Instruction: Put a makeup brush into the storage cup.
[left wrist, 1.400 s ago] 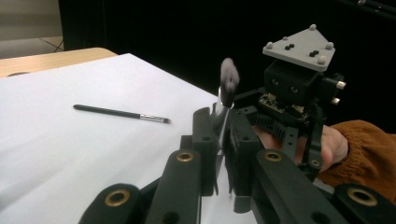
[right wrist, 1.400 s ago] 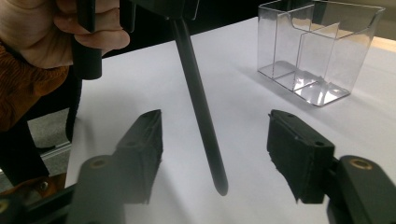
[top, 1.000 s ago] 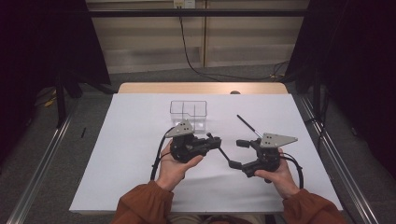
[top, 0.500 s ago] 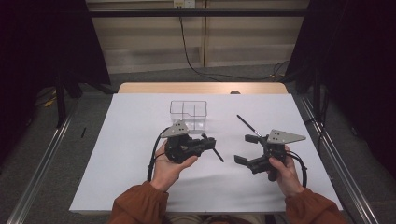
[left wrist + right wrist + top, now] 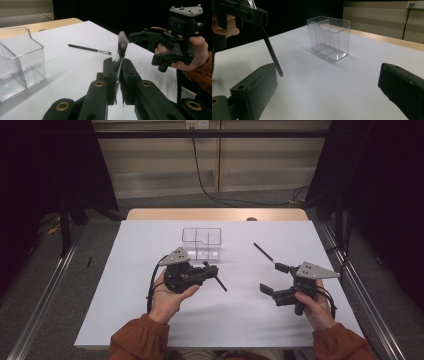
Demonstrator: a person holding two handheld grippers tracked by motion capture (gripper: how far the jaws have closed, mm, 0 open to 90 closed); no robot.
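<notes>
My left gripper [image 5: 212, 270] is shut on a dark makeup brush [image 5: 220, 284], whose handle slants down toward the table. In the left gripper view the jaws [image 5: 120, 65] pinch its silver ferrule, and the grey bristle head [image 5: 122, 44] sticks up past them. My right gripper [image 5: 274, 279] is open with nothing between its jaws, which have just been opening; it hovers right of the left one. A second brush [image 5: 263, 253] lies flat on the white table cover. In the right gripper view the held brush's handle [image 5: 271, 52] hangs from the left gripper [image 5: 260, 18].
A clear plastic organiser [image 5: 201, 230] with several compartments stands at mid-table behind the left gripper, also near in the right gripper view [image 5: 329, 37]. The wooden table edge [image 5: 215, 214] runs along the far side. Metal rails flank the table.
The two hands have drawn apart: the left gripper went left with the brush, the right gripper went right. The right jaws stand wider than before.
</notes>
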